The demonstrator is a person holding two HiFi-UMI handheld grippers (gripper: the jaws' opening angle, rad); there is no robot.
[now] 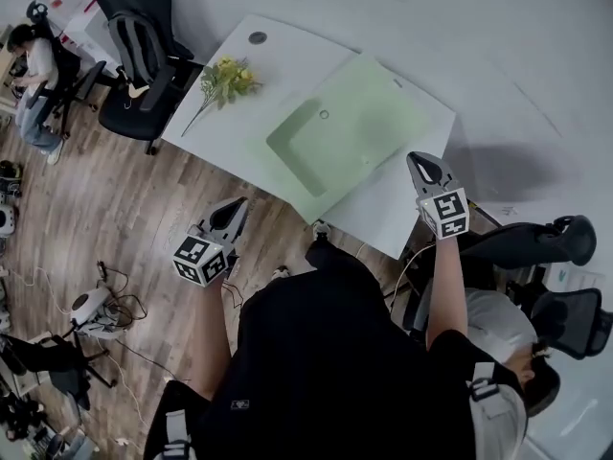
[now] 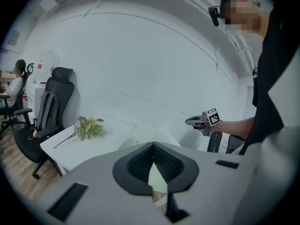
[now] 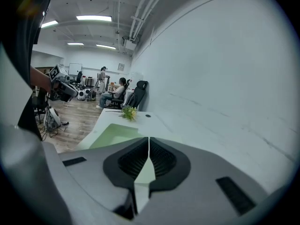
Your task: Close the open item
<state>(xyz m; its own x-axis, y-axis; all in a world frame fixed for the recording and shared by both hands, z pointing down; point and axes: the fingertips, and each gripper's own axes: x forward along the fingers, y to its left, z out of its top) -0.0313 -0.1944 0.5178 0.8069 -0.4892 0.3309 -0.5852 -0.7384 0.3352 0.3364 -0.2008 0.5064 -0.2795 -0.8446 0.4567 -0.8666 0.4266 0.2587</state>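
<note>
A pale green flat item (image 1: 369, 123) with a darker green rectangular area lies spread on the white table (image 1: 278, 56); I cannot tell what kind of thing it is. It also shows in the left gripper view as the green item (image 2: 140, 137) and in the right gripper view as the green item (image 3: 115, 135). My left gripper (image 1: 235, 211) is shut and empty, held over the wooden floor just short of the table's near edge. My right gripper (image 1: 426, 166) is shut and empty above the table's near right corner, beside the green item. Neither touches it.
A bunch of yellow flowers (image 1: 225, 80) lies at the table's far left. A black office chair (image 1: 144, 46) stands beyond it, and another black chair (image 1: 536, 247) at my right. A person (image 1: 34, 75) sits at far left. Cables and devices (image 1: 96, 310) litter the floor.
</note>
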